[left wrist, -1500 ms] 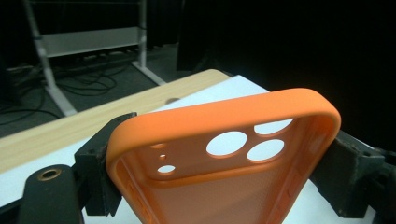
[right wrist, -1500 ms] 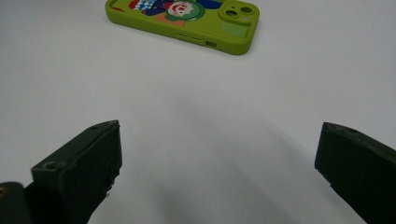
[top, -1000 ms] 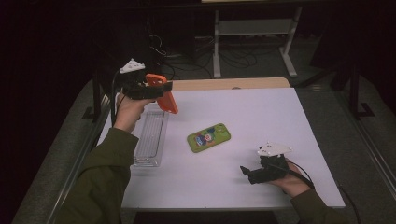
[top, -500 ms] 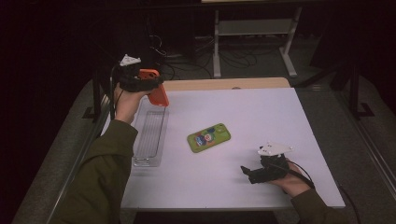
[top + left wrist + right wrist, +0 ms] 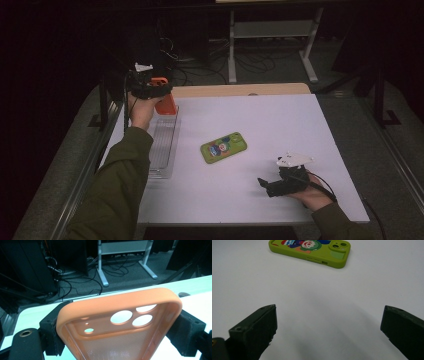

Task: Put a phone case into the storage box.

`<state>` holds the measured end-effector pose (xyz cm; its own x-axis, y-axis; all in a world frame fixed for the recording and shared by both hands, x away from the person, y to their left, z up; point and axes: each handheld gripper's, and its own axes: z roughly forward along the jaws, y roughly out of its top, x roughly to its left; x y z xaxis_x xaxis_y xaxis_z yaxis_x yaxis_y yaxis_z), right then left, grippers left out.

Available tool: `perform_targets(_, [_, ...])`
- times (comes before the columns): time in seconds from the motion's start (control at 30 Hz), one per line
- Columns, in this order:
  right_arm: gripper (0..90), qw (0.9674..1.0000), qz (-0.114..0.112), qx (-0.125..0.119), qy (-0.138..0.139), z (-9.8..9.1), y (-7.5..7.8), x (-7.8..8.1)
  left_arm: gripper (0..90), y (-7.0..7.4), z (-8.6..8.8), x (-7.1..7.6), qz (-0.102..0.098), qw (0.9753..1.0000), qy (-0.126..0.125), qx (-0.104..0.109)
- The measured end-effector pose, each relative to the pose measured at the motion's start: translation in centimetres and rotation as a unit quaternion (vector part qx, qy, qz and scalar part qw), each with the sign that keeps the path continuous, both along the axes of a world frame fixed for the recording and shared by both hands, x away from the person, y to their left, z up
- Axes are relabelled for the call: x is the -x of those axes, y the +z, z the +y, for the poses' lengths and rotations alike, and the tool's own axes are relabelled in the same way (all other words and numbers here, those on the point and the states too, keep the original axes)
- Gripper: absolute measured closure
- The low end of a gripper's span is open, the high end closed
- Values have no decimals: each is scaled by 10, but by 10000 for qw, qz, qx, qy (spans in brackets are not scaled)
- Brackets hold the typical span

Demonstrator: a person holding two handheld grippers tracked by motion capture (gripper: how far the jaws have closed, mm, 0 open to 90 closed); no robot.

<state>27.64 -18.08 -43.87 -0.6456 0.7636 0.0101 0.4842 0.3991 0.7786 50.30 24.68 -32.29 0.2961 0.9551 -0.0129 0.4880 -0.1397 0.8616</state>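
Two claws | left claw (image 5: 161, 91) clamps orange case (image 5: 166, 103) above tray (image 5: 161, 150) | right claw (image 5: 265, 186) apart | next: lower case into tray

L gripper (image 5: 162, 95) raised, clamped; R gripper (image 5: 265, 184) low, jaws wide.

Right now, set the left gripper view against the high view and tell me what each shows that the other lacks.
Left gripper view alone: the camera cut-outs in the orange phone case, with black pads pressing its two sides.
High view alone: the clear tray, the green phone, and the right gripper resting on the white table.
Both: the orange case, held by the left gripper.
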Motion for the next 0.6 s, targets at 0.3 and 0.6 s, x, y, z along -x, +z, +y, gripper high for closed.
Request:
perform_targets(0.3, [2, 10000, -6, 18, -7, -1, 1, 1, 155, -14, -3, -8, 156, 9996, 128, -174])
perform_targets(0.6, [2, 10000, -11, 18, -8, -1, 0, 1, 154, -25, -2, -12, 265, 9991, 160, -298])
